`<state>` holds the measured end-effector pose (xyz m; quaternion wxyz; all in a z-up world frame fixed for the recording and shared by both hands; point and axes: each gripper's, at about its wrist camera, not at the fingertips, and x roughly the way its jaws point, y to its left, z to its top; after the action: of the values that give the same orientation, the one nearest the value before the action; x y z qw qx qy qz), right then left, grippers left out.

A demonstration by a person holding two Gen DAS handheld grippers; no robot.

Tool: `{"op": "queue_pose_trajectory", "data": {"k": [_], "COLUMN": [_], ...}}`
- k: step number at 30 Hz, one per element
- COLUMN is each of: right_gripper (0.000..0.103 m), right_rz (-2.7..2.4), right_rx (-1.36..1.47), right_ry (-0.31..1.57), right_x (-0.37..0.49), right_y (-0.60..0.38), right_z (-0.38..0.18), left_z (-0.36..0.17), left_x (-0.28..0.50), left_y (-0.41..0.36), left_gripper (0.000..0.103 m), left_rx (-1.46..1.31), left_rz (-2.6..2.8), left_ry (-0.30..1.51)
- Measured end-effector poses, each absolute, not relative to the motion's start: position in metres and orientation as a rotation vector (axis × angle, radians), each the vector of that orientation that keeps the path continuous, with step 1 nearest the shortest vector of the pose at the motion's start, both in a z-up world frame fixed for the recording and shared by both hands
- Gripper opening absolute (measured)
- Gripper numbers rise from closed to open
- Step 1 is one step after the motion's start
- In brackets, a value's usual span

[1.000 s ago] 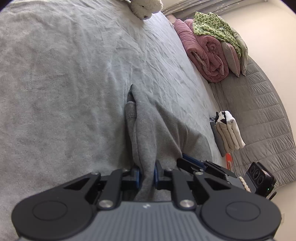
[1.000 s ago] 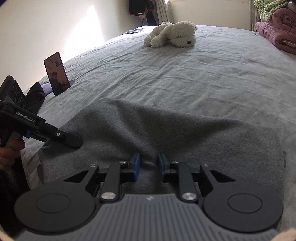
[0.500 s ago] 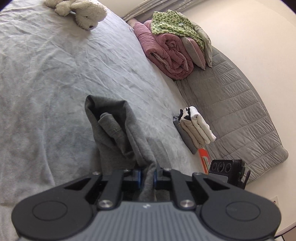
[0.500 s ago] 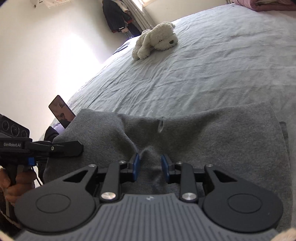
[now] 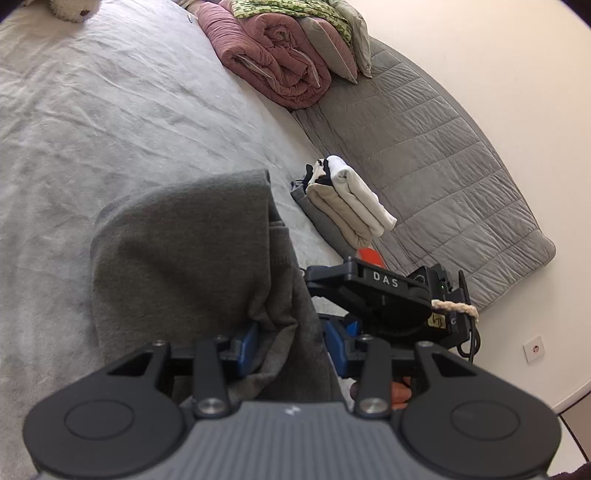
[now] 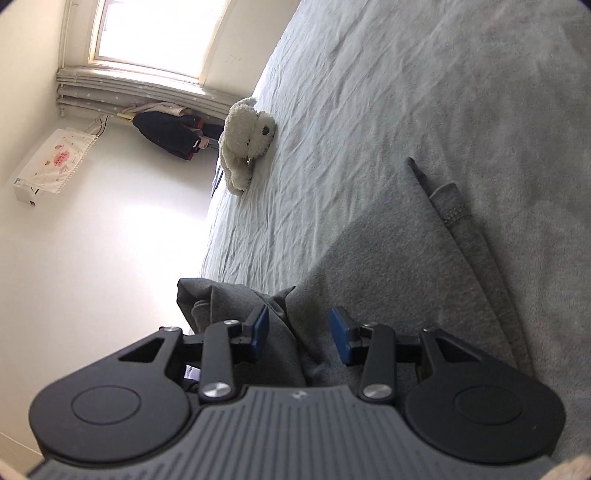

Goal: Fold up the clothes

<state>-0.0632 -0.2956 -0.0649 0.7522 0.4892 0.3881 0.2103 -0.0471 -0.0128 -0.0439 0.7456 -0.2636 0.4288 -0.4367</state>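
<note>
With both tongs, left (image 5: 290, 341) and right (image 6: 299, 334), spread around the dark grey fleece garment (image 5: 181, 243), lay edges flush toward twelve o'clock on the grey bed (image 5: 110, 110).

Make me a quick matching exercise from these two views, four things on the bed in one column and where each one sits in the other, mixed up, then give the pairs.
Things
1. grey garment
2. white plush dog
3. pink rolled quilt
4. stack of folded clothes

Places
A. under a green patterned cloth, at the bed's far end
B. between both grippers' fingers
C. near the window
D. at the quilted grey cover's edge

Pairs: 1-B, 2-C, 3-A, 4-D
</note>
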Motion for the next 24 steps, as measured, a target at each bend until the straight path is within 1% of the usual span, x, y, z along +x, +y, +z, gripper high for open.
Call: {"op": "queue_pose_trajectory", "data": {"k": [4, 7, 10, 11, 16, 19, 20, 24], "right_gripper": [0.041, 0.041, 0.042, 0.043, 0.054, 0.056, 0.057, 0.060], "right_rz": [0.439, 0.432, 0.452, 0.463, 0.503, 0.522, 0.533, 0.583], "right_rx": [1.101, 1.121, 1.107, 1.089, 0.994, 0.903, 0.867, 0.699], "right_ry": [0.829, 0.820, 0.820, 0.820, 0.812, 0.788, 0.781, 0.764], "right_x": [-0.069, -0.073, -0.074, -0.075, -0.083, -0.092, -0.095, -0.101], "right_y": [-0.308, -0.315, -0.316, -0.315, -0.312, -0.310, -0.308, -0.291], "right_z": [-0.066, -0.067, -0.066, -0.065, -0.055, -0.050, -0.047, -0.040], "left_z": [-0.040, -0.033, -0.028, -0.027, -0.022, -0.019, -0.018, -0.022], "left_x": [-0.047, -0.050, -0.052, -0.052, -0.043, -0.040, -0.040, -0.036], "left_y": [-0.020, -0.014, 0.000, 0.007, 0.029, 0.032, 0.032, 0.019], "left_gripper": [0.042, 0.046, 0.046, 0.044, 0.043, 0.044, 0.047, 0.047], "left_rx": [-0.654, -0.662, -0.649, -0.642, -0.572, -0.527, -0.507, -0.429], "left_rz": [-1.049, -1.063, -1.018, -0.989, -0.822, -0.764, -0.740, -0.722], "left_ry": [0.908, 0.867, 0.830, 0.813, 0.731, 0.685, 0.662, 0.651]}}
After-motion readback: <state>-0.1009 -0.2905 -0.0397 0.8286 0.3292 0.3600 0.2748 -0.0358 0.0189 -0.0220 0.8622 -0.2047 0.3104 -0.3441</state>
